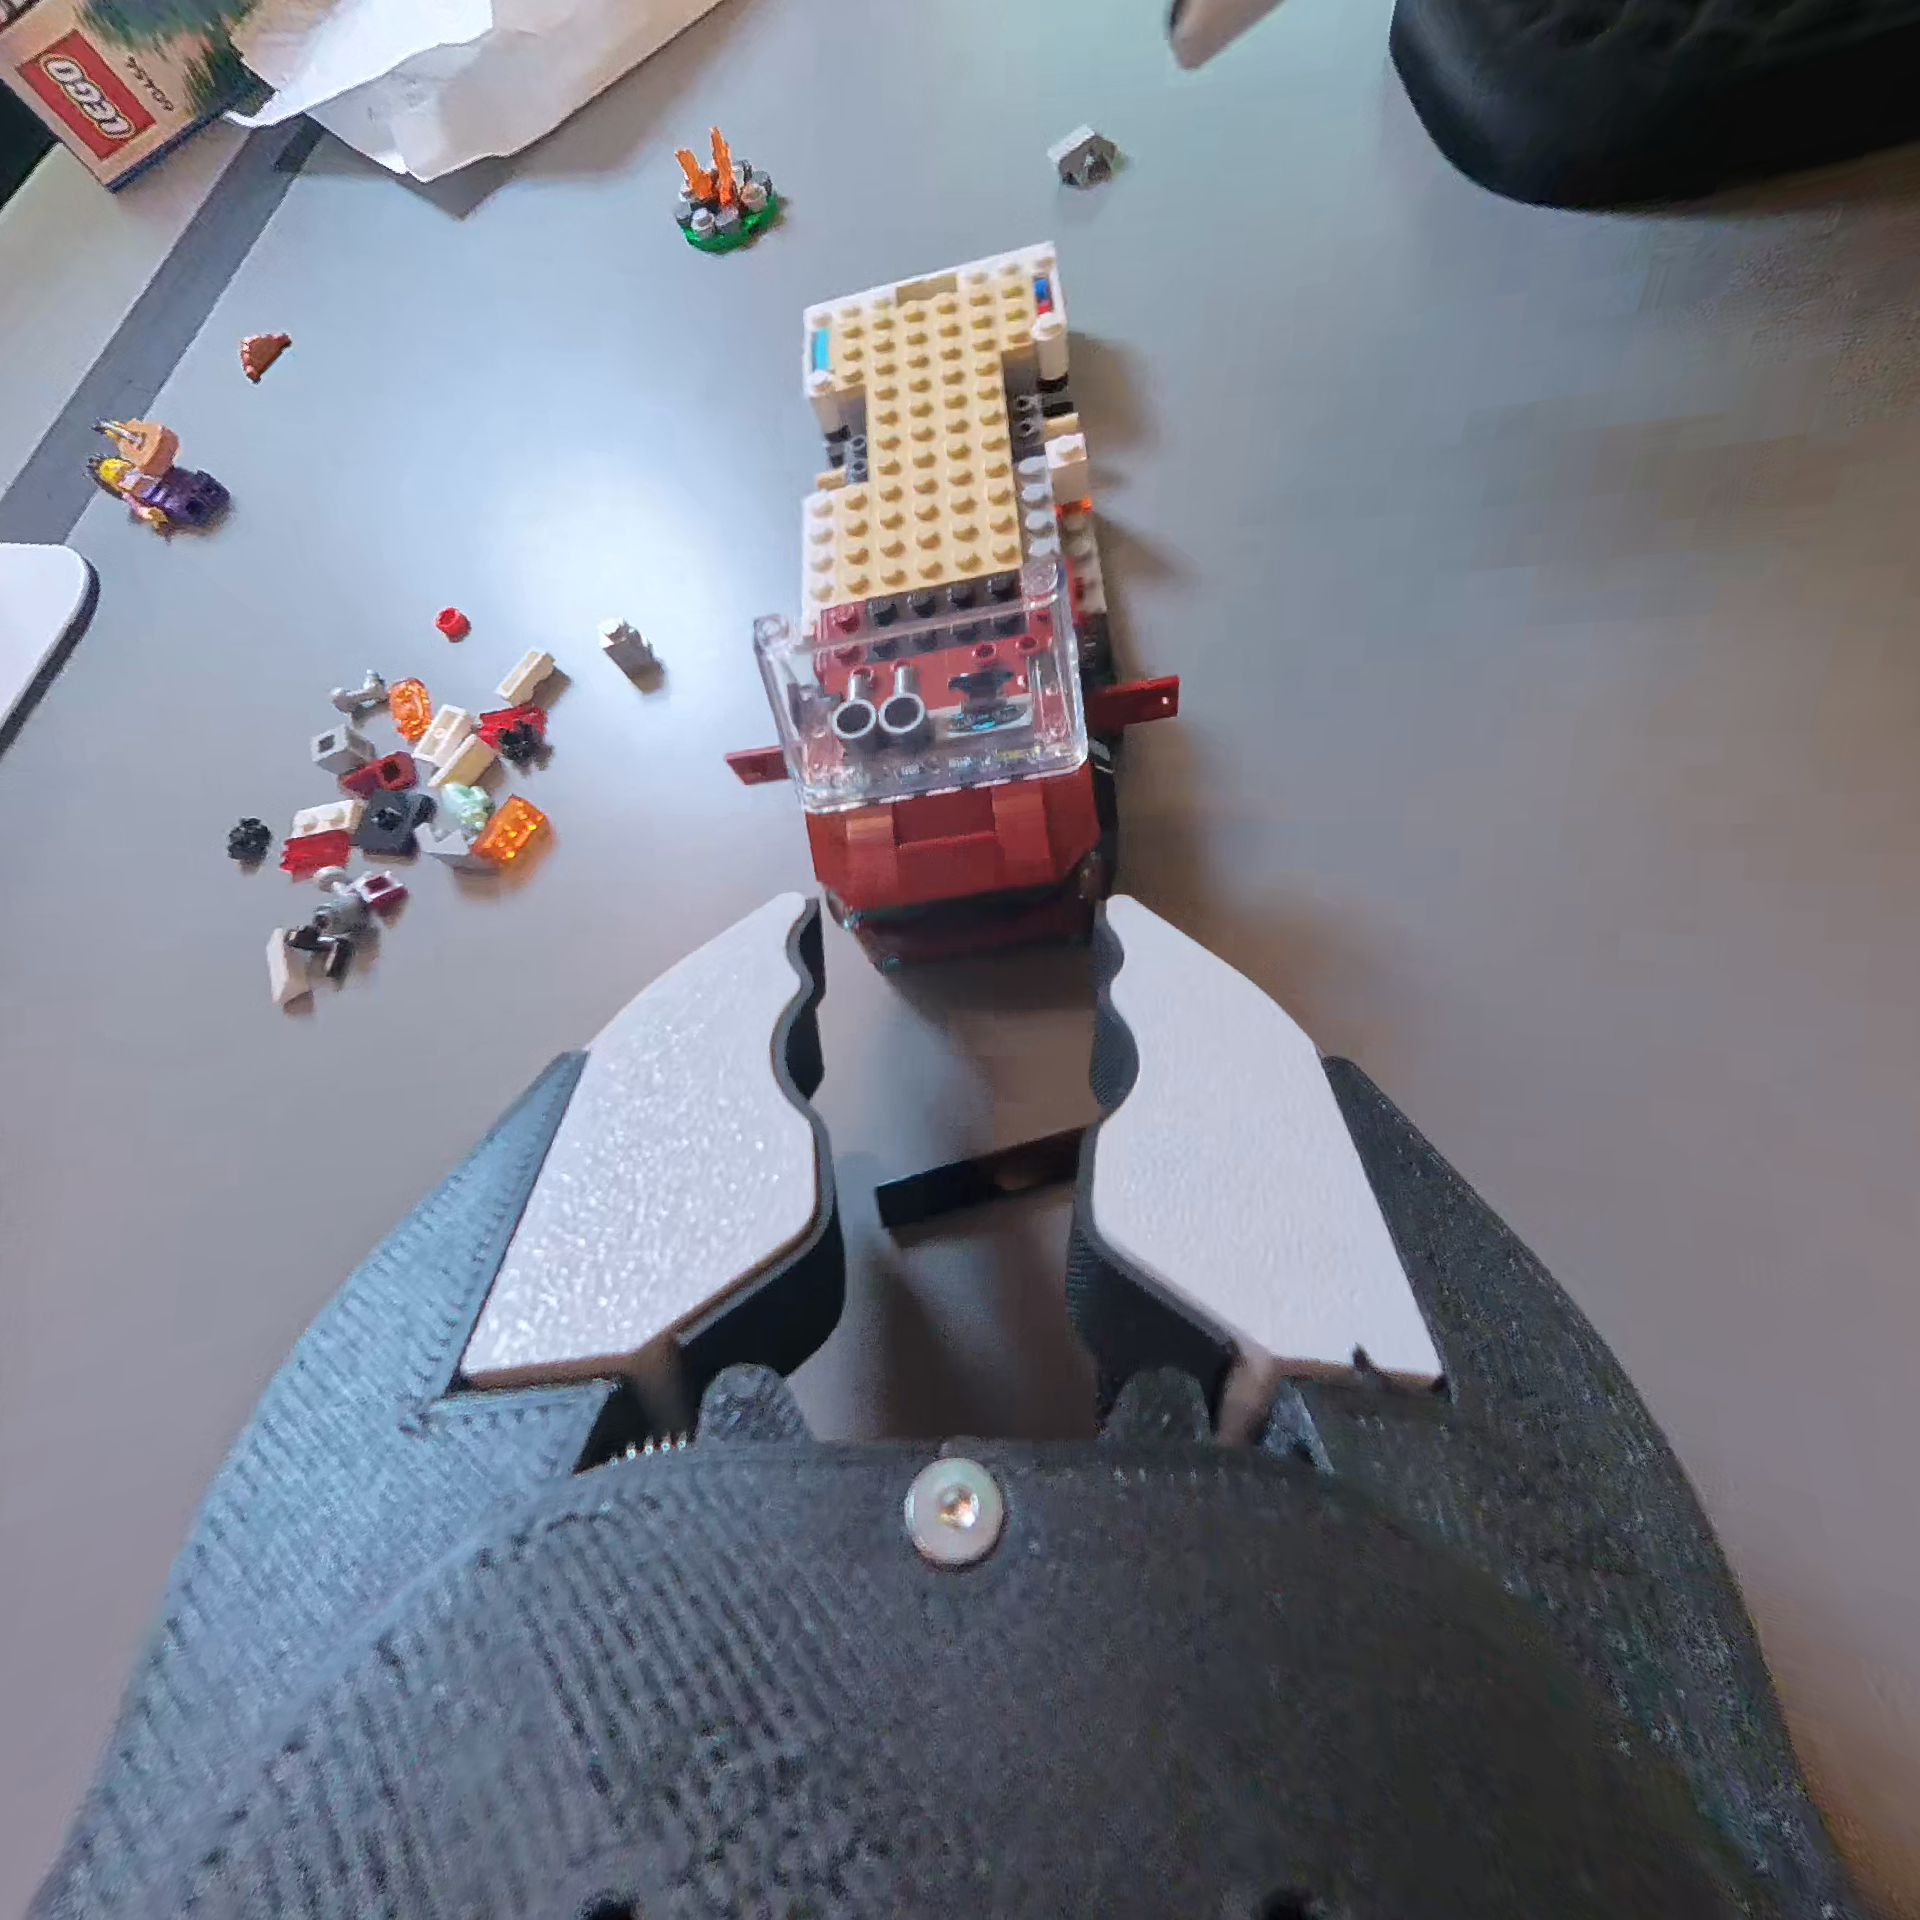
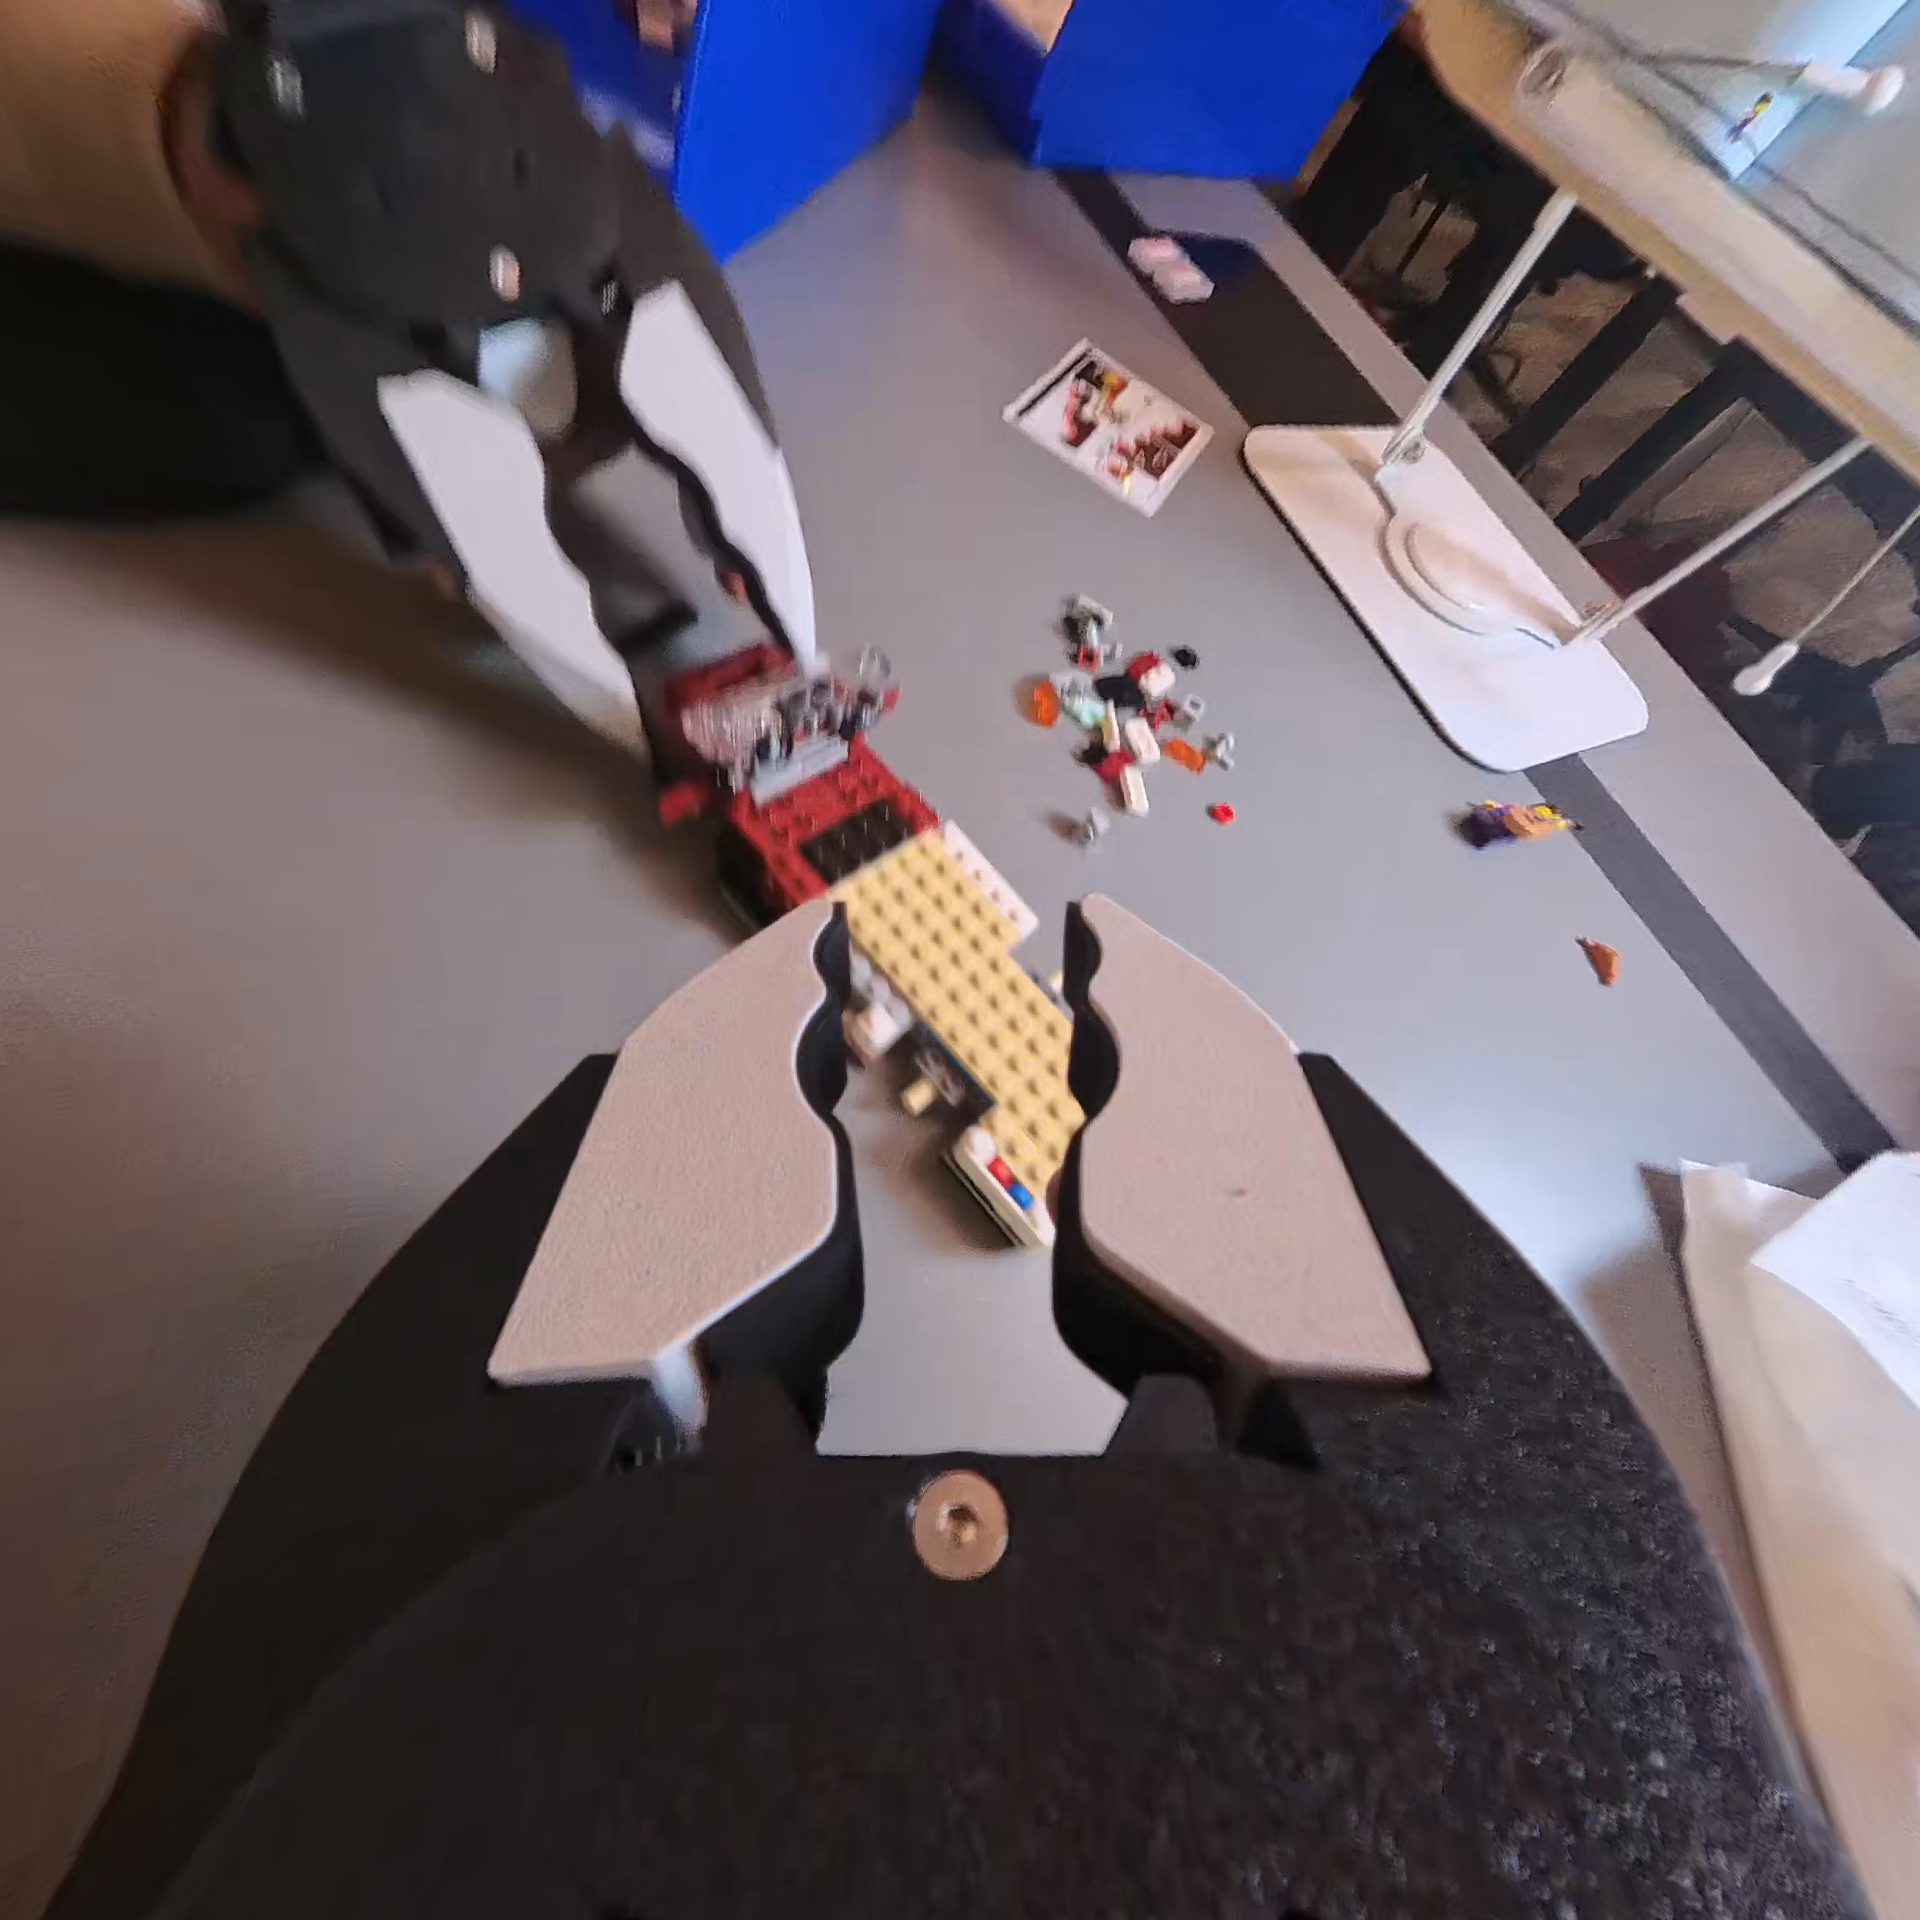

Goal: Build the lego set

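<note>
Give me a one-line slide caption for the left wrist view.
Open left gripper at the dark red front of a brick-built vehicle on a grey table, loose bricks scattered alongside.

- Brick vehicle [image 1: 940,623] is sitting mid-table [image 1: 1455,831], blocking the centre lane.
- Left gripper [image 1: 956,914] is straddling its red nose, jaws apart; right gripper [image 2: 951,925] is hovering over the tan rear.
- Loose brick pile [image 1: 416,790] is cluttering the vehicle's left; bare tabletop right.
- Lamp base [image 2: 1455,592] is bounding the area beyond the pile.
</note>
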